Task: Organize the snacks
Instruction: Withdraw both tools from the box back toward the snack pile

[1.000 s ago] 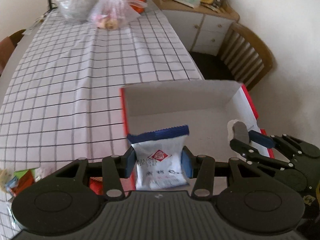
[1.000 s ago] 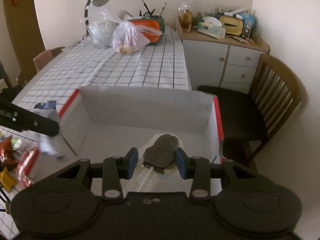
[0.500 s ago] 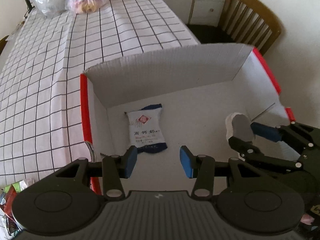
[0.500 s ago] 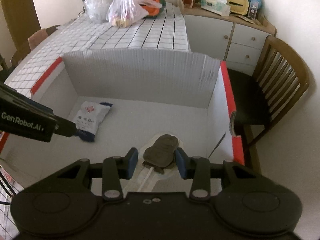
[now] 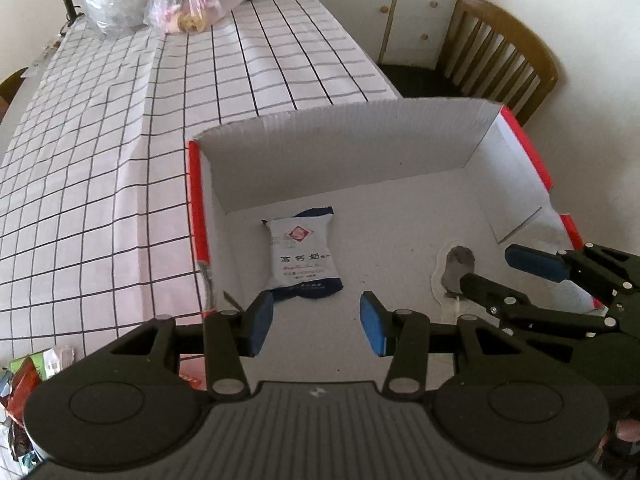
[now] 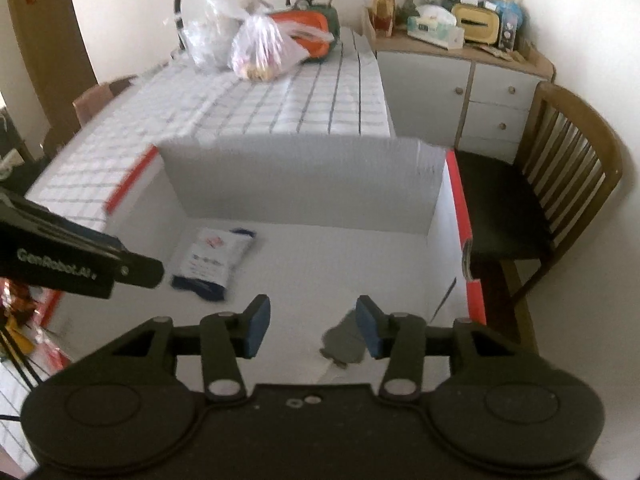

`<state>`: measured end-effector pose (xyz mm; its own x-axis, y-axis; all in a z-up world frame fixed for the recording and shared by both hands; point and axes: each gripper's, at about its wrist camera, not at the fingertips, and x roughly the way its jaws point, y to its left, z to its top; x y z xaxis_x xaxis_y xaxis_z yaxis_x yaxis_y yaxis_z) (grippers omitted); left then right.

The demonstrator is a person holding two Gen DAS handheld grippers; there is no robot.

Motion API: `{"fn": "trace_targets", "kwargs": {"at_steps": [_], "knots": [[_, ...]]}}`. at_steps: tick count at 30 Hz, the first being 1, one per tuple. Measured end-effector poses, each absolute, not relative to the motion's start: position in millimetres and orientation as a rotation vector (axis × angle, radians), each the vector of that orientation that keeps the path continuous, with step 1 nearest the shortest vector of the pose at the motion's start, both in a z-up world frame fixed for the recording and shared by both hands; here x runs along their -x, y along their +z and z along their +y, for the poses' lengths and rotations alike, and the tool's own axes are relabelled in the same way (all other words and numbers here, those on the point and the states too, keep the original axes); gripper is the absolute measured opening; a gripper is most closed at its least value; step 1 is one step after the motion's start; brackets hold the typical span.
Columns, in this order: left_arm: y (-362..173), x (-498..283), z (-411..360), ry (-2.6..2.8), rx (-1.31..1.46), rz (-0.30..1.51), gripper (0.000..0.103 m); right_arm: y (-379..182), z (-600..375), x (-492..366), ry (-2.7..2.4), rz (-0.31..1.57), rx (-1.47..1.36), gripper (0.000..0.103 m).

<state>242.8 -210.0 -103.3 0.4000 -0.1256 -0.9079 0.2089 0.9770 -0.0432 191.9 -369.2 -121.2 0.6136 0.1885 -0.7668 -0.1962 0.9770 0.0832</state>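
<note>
Now both your jaws stand wide and empty: the white-and-blue foil snack packet (image 5: 303, 258) and the dark clear-wrapped snack (image 5: 458, 267) lie inside the white cardboard box with red edges (image 5: 197, 200); your right jaws have just been opening. Next, fetch more from the desk.

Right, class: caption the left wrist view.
Open left tongs above a white-and-blue snack packet lying in the cardboard box.

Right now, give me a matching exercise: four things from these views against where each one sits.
Things:
1. white-and-blue packet
2. dark snack in clear wrap
3. plastic bags
4. chair

Places:
A. far end of the checked tablecloth
B. beyond the box, by the cabinet
C. box floor, left part
D. box floor, right part

Pairs: 1-C, 2-D, 3-A, 4-B
</note>
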Motion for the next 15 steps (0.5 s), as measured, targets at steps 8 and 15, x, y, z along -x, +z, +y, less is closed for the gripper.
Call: {"fn": "trace_targets", "kwargs": {"at_steps": [8, 15], "knots": [[-70.5, -218.0, -190.4, -0.217, -0.056, 1.04, 0.052, -86.4, -363.6, -170.9, 0.246, 0.815, -0.062, 0.06], [-45.6, -195.7, -166.0, -0.21, -0.034, 0.962, 0.055, -61.7, -350.2, -152.4, 0.27, 0.762, -0.092, 0.07]]}}
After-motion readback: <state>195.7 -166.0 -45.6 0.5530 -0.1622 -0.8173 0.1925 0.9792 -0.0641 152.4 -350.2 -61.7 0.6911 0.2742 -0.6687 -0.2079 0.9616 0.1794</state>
